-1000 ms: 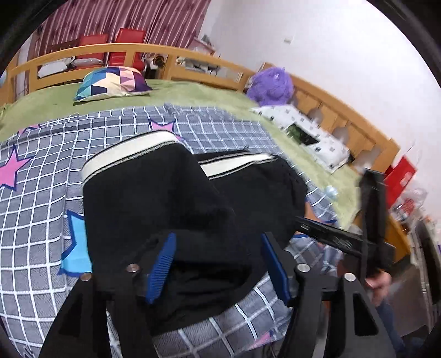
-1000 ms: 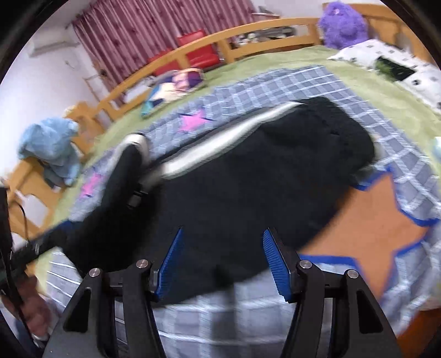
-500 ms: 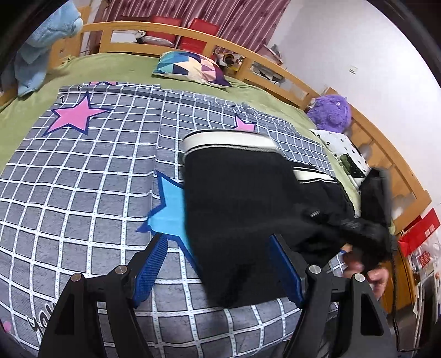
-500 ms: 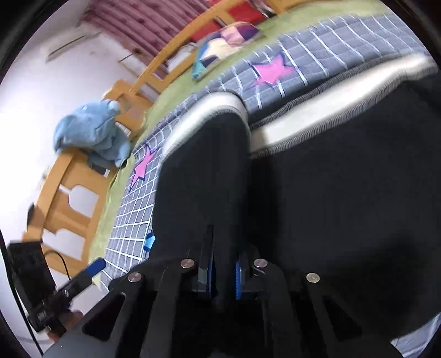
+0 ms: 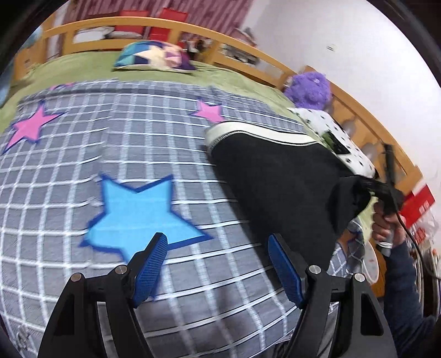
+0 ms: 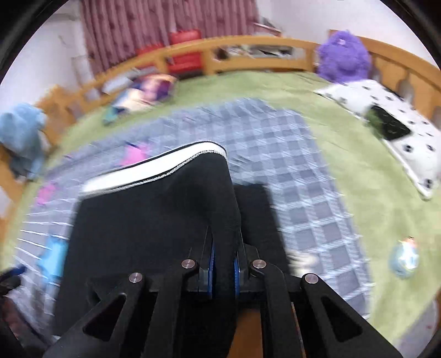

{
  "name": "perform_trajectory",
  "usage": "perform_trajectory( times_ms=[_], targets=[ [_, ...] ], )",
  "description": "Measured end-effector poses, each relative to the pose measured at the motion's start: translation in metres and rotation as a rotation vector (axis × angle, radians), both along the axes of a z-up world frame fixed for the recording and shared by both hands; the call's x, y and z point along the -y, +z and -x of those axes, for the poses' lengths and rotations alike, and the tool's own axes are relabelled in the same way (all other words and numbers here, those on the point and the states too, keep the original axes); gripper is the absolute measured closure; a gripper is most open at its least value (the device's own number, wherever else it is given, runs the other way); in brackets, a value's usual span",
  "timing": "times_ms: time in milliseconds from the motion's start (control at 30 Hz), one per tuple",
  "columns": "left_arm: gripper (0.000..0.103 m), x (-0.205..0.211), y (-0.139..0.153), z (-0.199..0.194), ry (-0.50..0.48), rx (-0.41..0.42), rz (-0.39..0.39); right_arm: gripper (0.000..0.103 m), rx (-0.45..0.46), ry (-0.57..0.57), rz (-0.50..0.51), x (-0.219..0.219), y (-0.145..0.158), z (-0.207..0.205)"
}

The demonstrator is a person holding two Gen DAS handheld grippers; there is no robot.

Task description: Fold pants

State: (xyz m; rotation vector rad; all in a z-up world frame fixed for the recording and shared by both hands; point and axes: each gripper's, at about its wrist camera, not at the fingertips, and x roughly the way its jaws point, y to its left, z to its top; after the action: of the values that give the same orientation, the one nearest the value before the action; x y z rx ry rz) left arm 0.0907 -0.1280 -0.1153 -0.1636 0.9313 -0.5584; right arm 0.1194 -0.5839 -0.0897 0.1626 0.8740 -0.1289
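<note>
The black pants (image 5: 275,176) with a white waistband (image 5: 256,133) lie on the checked star blanket (image 5: 110,154), to the right of my left gripper (image 5: 217,264). My left gripper is open and empty above the blanket, next to a blue star. My right gripper (image 6: 222,264) is shut on a fold of the black pants (image 6: 154,220) and lifts it off the bed; it also shows at the right of the left wrist view (image 5: 383,190), gripping the pants' edge. The waistband (image 6: 154,168) lies at the far end.
A wooden bed rail (image 5: 165,24) runs around the green mattress (image 6: 344,154). A colourful pillow (image 5: 154,56), a purple plush toy (image 6: 343,57), a white spotted pillow (image 6: 397,132) and a blue plush (image 6: 19,132) lie on or by the bed.
My left gripper has moved left, away from the pants, and stays open. My right gripper, shut on the pants since half a second ago, has pulled the cloth to the right.
</note>
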Motion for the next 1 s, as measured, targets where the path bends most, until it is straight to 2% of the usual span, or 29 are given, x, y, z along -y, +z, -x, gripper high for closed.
perform_trajectory(
  times_ms=[100, 133, 200, 267, 300, 333, 367, 433, 533, 600, 633, 700, 767, 800, 833, 867, 967, 1000],
  targets=[
    [0.029, 0.029, 0.004, -0.002, -0.043, 0.015, -0.023, 0.093, -0.028, 0.002, -0.035, 0.022, -0.025, 0.006],
    [0.029, 0.037, 0.006, -0.002, -0.052, 0.016, -0.027, 0.088, -0.022, 0.007, -0.032, 0.022, -0.026, 0.009],
    [0.029, 0.052, 0.011, -0.004, -0.067, 0.017, -0.015, 0.086, -0.024, 0.003, 0.034, 0.019, -0.018, 0.014],
    [0.029, 0.067, 0.015, -0.002, -0.078, 0.026, 0.000, 0.085, 0.011, -0.027, 0.071, 0.014, -0.003, 0.026],
    [0.029, 0.074, 0.015, -0.002, -0.077, 0.032, 0.002, 0.081, 0.055, -0.026, 0.071, 0.010, 0.007, 0.036],
    [0.029, 0.080, 0.012, -0.001, -0.075, 0.034, 0.000, 0.070, 0.083, -0.008, 0.069, 0.006, 0.012, 0.043],
    [0.029, 0.088, 0.006, 0.000, -0.073, 0.028, -0.010, 0.066, 0.112, 0.014, 0.075, -0.001, 0.017, 0.049],
    [0.029, 0.104, -0.017, 0.002, -0.075, -0.023, -0.071, 0.065, 0.120, 0.066, 0.108, -0.016, 0.009, 0.058],
    [0.029, 0.112, -0.049, 0.008, -0.066, -0.074, -0.124, 0.065, 0.021, 0.073, 0.187, -0.024, -0.029, 0.061],
    [0.027, 0.108, -0.059, 0.009, -0.080, -0.102, -0.095, 0.065, -0.045, 0.060, 0.140, -0.014, -0.058, 0.067],
    [0.027, 0.104, -0.057, 0.006, -0.089, -0.120, -0.071, 0.065, -0.037, 0.054, 0.116, -0.010, -0.059, 0.071],
    [0.029, 0.096, -0.050, -0.001, -0.101, -0.141, -0.034, 0.065, -0.040, 0.066, 0.114, -0.006, -0.050, 0.072],
    [0.029, 0.088, -0.038, -0.010, -0.087, -0.110, -0.016, 0.065, -0.015, 0.082, 0.115, -0.004, -0.033, 0.071],
    [0.029, 0.085, -0.033, -0.017, -0.075, -0.090, -0.018, 0.060, 0.020, 0.082, 0.106, -0.002, -0.024, 0.069],
    [0.029, 0.083, -0.031, -0.025, -0.065, -0.081, -0.015, 0.047, 0.048, 0.077, 0.088, 0.003, -0.018, 0.064],
    [0.029, 0.082, -0.031, -0.034, -0.056, -0.086, -0.010, 0.042, 0.056, 0.070, 0.067, 0.008, -0.015, 0.056],
    [0.029, 0.084, -0.037, -0.061, -0.034, -0.135, 0.021, 0.040, -0.009, 0.050, -0.018, 0.026, -0.029, 0.016],
    [0.029, 0.086, -0.041, -0.070, -0.034, -0.141, 0.009, 0.040, -0.041, 0.043, -0.049, 0.032, -0.038, 0.006]
  ],
)
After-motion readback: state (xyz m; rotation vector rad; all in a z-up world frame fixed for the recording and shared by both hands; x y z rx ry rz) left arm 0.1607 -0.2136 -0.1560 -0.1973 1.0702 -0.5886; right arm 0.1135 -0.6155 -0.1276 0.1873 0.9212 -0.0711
